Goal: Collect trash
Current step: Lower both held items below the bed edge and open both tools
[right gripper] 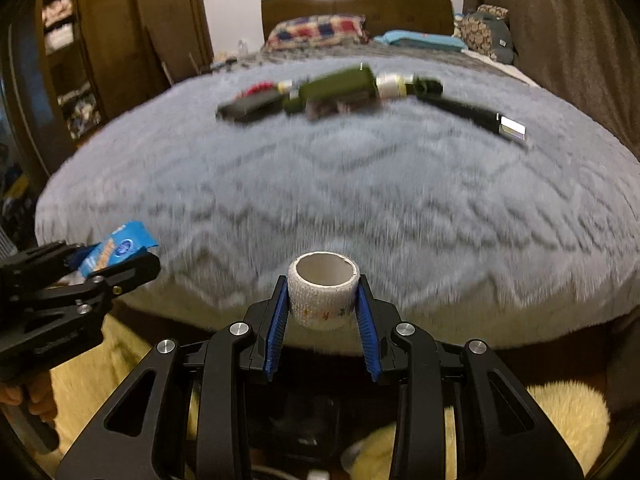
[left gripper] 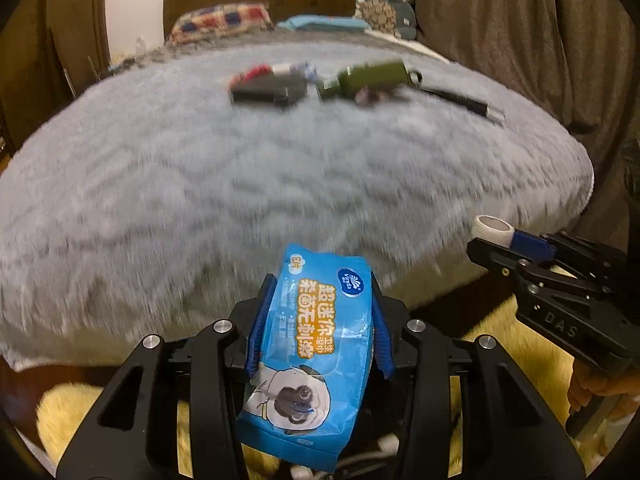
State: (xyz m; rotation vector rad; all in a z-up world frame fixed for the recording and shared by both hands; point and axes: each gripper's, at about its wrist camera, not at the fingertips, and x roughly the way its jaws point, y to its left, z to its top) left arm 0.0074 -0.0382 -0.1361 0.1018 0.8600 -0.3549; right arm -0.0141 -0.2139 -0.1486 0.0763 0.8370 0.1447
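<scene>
A blue wet-wipes pack [left gripper: 316, 340] with a cartoon dog print stands between the blue pads of my left gripper [left gripper: 322, 280], which is shut on it over the bed's front edge. The same pack [right gripper: 120, 246] and left gripper [right gripper: 116, 258] show at the left of the right wrist view. My right gripper [right gripper: 322, 284] is shut on a white tape roll [right gripper: 323, 296], hollow end up. In the left wrist view that roll [left gripper: 494, 229] and the right gripper [left gripper: 506, 246] appear at the right edge.
A grey fluffy blanket [left gripper: 240, 180] covers the bed. Far across it lie a green bottle [left gripper: 368, 80], a black flat box [left gripper: 266, 94], a red item [left gripper: 252, 74] and a long black stick [left gripper: 460, 102]. A yellow rug [left gripper: 520, 344] lies below. A brown curtain [left gripper: 540, 40] hangs at right.
</scene>
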